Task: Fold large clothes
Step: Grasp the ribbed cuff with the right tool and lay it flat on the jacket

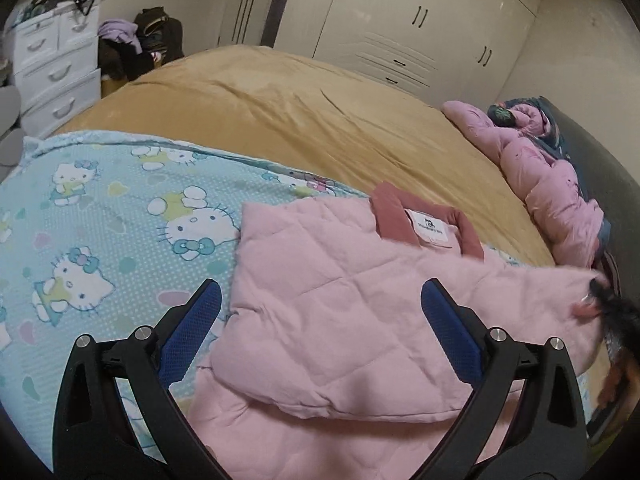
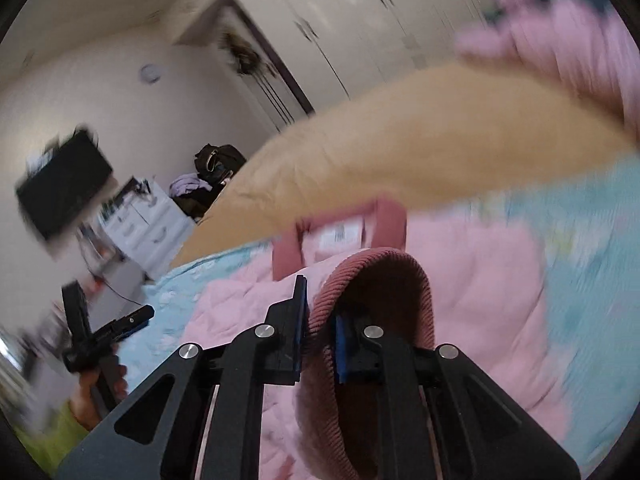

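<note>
Bedroom, one bed, folding in progress.

Storage: white drawer unit [image 1: 52, 68] at the far left wall, all drawers pushed in, clutter on top, contents not visible. White wardrobe [image 1: 400, 28] along the far wall, doors closed. Heap of dark and lilac clothes [image 1: 136, 40] between drawer unit and wardrobe.

Bed surface: tan bedspread [image 1: 280, 120] over the far half, wide and bare apart from creases. Pale blue cartoon-cat blanket [image 1: 100, 220] over the near half; its far edge runs across the bed where the tan begins. Second pink padded garment [image 1: 540, 168] bunched along the right edge of the bed, against a dark headboard [image 1: 592, 148].

Task item: pink quilted jacket [image 1: 340, 320] lying on the blue blanket, collar [image 1: 420, 216] with white label toward the tan side, one side already turned in over the body.

Left gripper [image 1: 320, 332]: jaws spread wide, holding nothing, poised above the jacket's folded panel.

Right gripper [image 2: 320, 344]: jaws pressed together on the ribbed dusty-pink cuff [image 2: 380, 280] of the jacket's sleeve, the cuff arching up over its right finger. Right view blurred.
</note>
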`<state>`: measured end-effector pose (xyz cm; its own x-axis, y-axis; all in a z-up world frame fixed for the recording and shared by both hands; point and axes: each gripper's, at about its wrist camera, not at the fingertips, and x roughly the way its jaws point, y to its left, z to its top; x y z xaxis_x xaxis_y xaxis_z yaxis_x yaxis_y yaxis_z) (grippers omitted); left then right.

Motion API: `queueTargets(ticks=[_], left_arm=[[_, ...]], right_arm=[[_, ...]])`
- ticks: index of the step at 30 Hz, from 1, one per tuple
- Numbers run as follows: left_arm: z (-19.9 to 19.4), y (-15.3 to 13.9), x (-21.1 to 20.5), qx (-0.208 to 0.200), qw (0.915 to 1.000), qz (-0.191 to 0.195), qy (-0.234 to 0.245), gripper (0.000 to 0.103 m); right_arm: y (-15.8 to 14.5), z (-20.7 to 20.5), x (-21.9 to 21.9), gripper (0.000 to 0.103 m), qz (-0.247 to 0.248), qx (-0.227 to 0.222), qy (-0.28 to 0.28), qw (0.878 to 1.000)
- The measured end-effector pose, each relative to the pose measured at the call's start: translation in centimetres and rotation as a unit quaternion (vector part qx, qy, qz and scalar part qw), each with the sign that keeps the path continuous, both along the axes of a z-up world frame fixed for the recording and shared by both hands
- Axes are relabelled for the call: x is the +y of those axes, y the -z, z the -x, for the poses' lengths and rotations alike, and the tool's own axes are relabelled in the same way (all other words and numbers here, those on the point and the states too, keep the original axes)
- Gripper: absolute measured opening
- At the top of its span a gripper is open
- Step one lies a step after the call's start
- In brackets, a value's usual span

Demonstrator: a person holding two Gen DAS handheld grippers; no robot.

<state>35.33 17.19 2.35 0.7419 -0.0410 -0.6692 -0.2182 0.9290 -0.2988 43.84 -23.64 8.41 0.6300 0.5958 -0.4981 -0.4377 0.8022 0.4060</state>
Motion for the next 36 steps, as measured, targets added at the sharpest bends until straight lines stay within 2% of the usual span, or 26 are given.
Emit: queueTargets(ticks=[2, 4, 8, 10, 11, 12, 14, 15, 16, 18, 21, 24, 26, 30, 32, 34, 36], left_arm=[[-0.7, 0.5, -0.5, 0.005, 0.9999, 0.011, 0.010, 0.093], [-1.7, 1.4, -1.6, 0.019, 0.9995, 0.011, 0.021, 0.093], [-3.3, 4.2, -4.4, 0.061, 0.9963, 0.002, 0.060, 0.071], [-3.8, 5.5, -5.6, 0.081, 0.9942, -0.017, 0.068, 0.064], [-4.0, 6.2, -6.2, 0.093, 0.9923, -0.039, 0.072, 0.061], [-4.1, 6.7, -6.6, 0.101, 0.9907, -0.053, 0.075, 0.061], [-4.3, 7.7, -7.2, 0.110, 0.9881, -0.073, 0.079, 0.061], [-4.3, 8.0, -7.2, 0.112, 0.9878, -0.074, 0.078, 0.061], [-4.4, 8.3, -7.2, 0.115, 0.9877, -0.072, 0.078, 0.061], [-4.4, 8.6, -6.8, 0.118, 0.9877, -0.066, 0.079, 0.062], [-4.5, 8.9, -6.6, 0.119, 0.9880, -0.061, 0.078, 0.062], [-4.4, 9.1, -6.6, 0.117, 0.9881, -0.062, 0.078, 0.062], [-4.7, 9.1, -6.5, 0.117, 0.9882, -0.060, 0.079, 0.062], [-4.5, 9.0, -6.5, 0.116, 0.9881, -0.059, 0.082, 0.062], [-4.5, 9.0, -6.4, 0.116, 0.9880, -0.059, 0.083, 0.062], [-4.5, 9.1, -6.5, 0.114, 0.9879, -0.062, 0.085, 0.062], [-4.4, 9.2, -6.7, 0.112, 0.9878, -0.065, 0.086, 0.062]], right_arm=[[-0.3, -0.9, 0.2, 0.011, 0.017, 0.001, 0.005, 1.000], [0.8, -2.1, 0.2, 0.011, 0.038, 0.020, 0.019, 0.999], [4.4, -3.8, -0.2, 0.011, 0.060, 0.069, 0.043, 0.995], [5.3, -3.6, -0.5, 0.015, 0.064, 0.074, 0.049, 0.994], [5.7, -3.6, -0.4, 0.016, 0.066, 0.077, 0.051, 0.994], [5.9, -3.4, -0.7, 0.018, 0.067, 0.081, 0.055, 0.993], [5.9, -2.9, -0.9, 0.036, 0.061, 0.080, 0.062, 0.993], [5.7, -2.5, -1.1, 0.050, 0.061, 0.076, 0.073, 0.993], [5.1, -2.0, -1.5, 0.057, 0.064, 0.065, 0.089, 0.992], [3.9, -1.0, -1.3, 0.058, 0.067, 0.040, 0.096, 0.992], [2.9, 0.4, 1.2, 0.071, 0.088, 0.009, 0.057, 0.994], [3.9, 0.6, 5.0, 0.077, 0.126, 0.009, 0.003, 0.992], [5.5, 0.2, 7.3, 0.077, 0.158, 0.027, -0.021, 0.987], [10.6, -1.6, 9.4, 0.078, 0.231, 0.104, -0.011, 0.967], [12.7, -2.3, 8.9, 0.081, 0.216, 0.137, -0.005, 0.967], [14.1, -2.8, 7.9, 0.082, 0.181, 0.147, -0.001, 0.972], [14.8, -2.8, 7.6, 0.082, 0.168, 0.147, 0.003, 0.975]])
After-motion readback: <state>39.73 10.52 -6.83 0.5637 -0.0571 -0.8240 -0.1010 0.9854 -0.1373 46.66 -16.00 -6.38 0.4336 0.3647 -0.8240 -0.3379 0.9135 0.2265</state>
